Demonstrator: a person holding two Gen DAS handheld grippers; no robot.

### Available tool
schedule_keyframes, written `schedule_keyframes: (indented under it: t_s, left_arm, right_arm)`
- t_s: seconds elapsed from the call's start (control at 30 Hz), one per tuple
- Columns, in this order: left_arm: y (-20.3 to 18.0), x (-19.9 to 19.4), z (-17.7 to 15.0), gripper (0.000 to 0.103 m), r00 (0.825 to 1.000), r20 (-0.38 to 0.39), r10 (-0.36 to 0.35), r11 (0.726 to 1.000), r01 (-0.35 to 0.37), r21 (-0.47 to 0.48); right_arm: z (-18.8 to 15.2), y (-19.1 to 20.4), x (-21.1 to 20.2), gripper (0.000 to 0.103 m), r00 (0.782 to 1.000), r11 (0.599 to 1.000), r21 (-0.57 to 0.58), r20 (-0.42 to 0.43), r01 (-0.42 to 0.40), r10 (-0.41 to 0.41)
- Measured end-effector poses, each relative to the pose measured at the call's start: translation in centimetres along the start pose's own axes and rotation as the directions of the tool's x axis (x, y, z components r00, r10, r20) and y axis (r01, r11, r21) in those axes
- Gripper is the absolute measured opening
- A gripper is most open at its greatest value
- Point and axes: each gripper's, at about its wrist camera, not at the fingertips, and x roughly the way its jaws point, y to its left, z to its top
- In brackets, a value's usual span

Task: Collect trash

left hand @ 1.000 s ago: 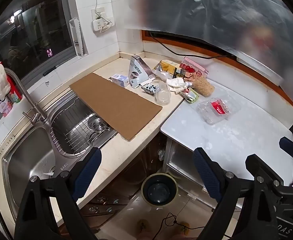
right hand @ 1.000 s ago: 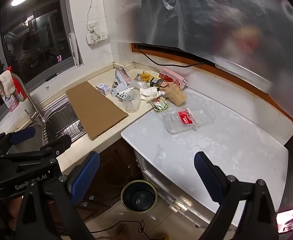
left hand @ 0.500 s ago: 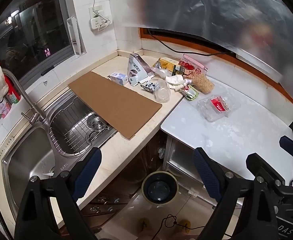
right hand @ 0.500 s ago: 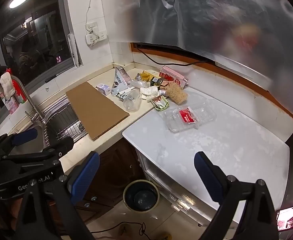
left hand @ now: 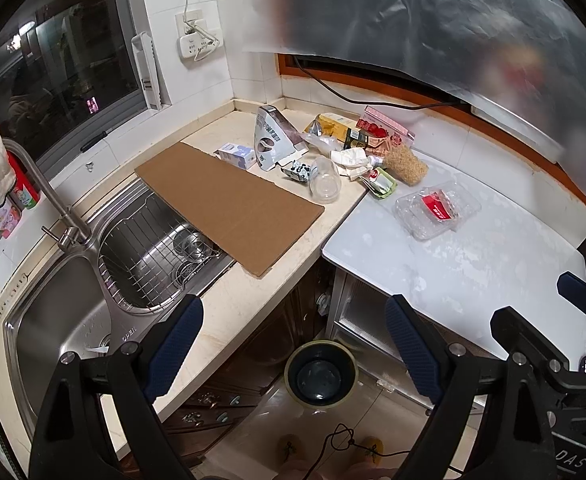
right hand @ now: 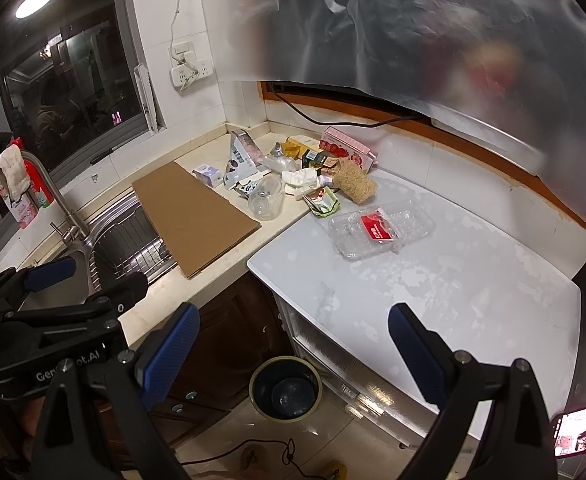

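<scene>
A heap of trash lies in the counter corner: a clear plastic cup [left hand: 325, 184] [right hand: 267, 200], crumpled wrappers [left hand: 351, 158], a grey carton [left hand: 271, 142], a pink box [left hand: 385, 130] and a straw-coloured scrubber [left hand: 407, 164]. A clear plastic tray with a red label [left hand: 437, 210] [right hand: 379, 230] lies on the white top. A round dark bin [left hand: 321, 376] [right hand: 285, 388] stands on the floor below. My left gripper [left hand: 293, 344] is open and empty, well short of the counter. My right gripper [right hand: 293, 352] is open and empty, above the floor near the bin.
A brown cardboard sheet [left hand: 229, 200] lies across the counter and over the sink's wire rack [left hand: 153, 252]. A steel faucet [left hand: 53, 200] stands at the left. A plastic sheet [left hand: 433, 12] hangs overhead. A cable [left hand: 333, 440] trails on the floor.
Both views have shifted slightly, so the counter sits a little farther off and lower. No item moved and both grippers stay open.
</scene>
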Motion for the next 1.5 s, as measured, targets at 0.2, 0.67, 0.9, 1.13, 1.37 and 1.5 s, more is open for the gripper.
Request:
schedule_keyframes:
  t_s: [0.2, 0.67, 0.9, 1.13, 1.37, 1.5]
  left_arm:
    - [-0.1, 0.1, -0.1, 0.090, 1.000, -0.003, 0.000, 1.000, 0.000, 0.001]
    - [-0.1, 0.2, -0.2, 0.090, 1.000, -0.004, 0.000, 1.000, 0.000, 0.003]
    - [0.0, 0.2, -0.5, 0.090, 1.000, -0.001, -0.001, 1.000, 0.001, 0.007]
    - [0.6, 0.4, -0.2, 0.090, 1.000, 0.003, -0.006, 1.000, 0.006, 0.018]
    - [0.9, -0.2, 0.0, 0.090, 1.000, 0.024, -0.005, 1.000, 0.004, 0.028]
    - [1.1, -0.3, 0.4, 0.090, 0.999, 0.036, -0.006, 0.999, 0.005, 0.032]
  right_arm:
    - [0.0, 0.0, 0.0, 0.096, 1.000, 1.000, 0.002, -0.002, -0.001, 0.001]
    - [0.1, 0.1, 0.2, 0.096, 1.000, 1.000, 0.007, -0.007, -0.002, 0.002]
    - [-0.6, 0.6, 0.5, 0.096, 1.000, 1.000, 0.017, -0.010, -0.003, 0.003]
    - [-0.1, 0.5, 0.5, 0.096, 1.000, 1.000, 0.015, -0.012, -0.003, 0.003]
    - [-0.7, 1.1, 0.2, 0.096, 1.000, 1.000, 0.016, 0.004, 0.003, -0.003]
    - [-0.1, 1.3, -0.1, 0.096, 1.000, 1.000, 0.019, 0.011, 0.007, -0.007]
